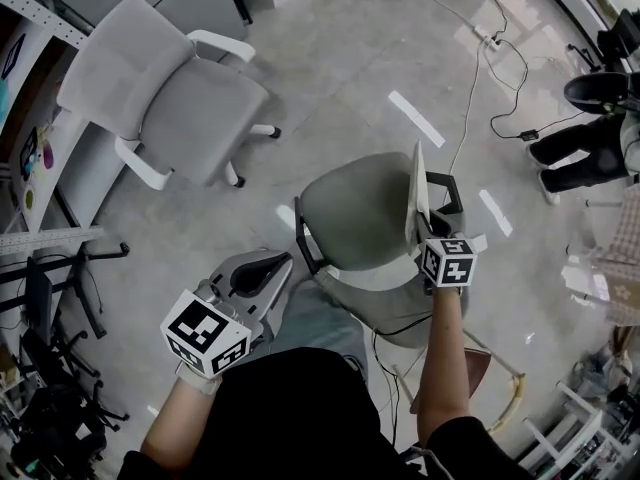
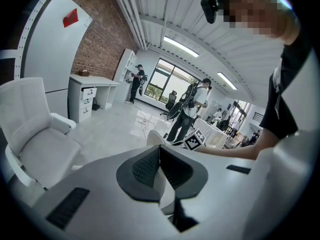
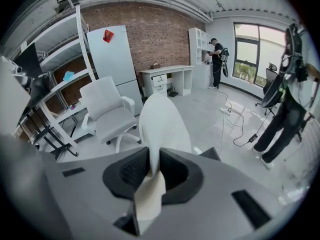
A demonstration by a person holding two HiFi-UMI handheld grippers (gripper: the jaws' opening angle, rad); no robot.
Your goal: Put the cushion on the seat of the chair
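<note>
A chair with a grey-green seat (image 1: 355, 218) and black armrests stands just in front of me in the head view. A thin whitish cushion (image 1: 418, 190) hangs on edge over the seat's right side. My right gripper (image 1: 425, 230) is shut on the cushion's near edge. In the right gripper view the cushion (image 3: 162, 124) rises from between the jaws of the right gripper (image 3: 152, 171). My left gripper (image 1: 275, 263) hovers at the seat's left side, apart from the cushion. In its own view the left gripper (image 2: 160, 159) is shut, with nothing between the pads.
A white office chair (image 1: 170, 98) stands to the upper left. Metal shelving (image 1: 40, 238) lines the left edge. Cables (image 1: 500, 48) run over the floor at the upper right, where a person in dark trousers (image 1: 590, 158) stands. A wooden frame (image 1: 500, 388) lies at the lower right.
</note>
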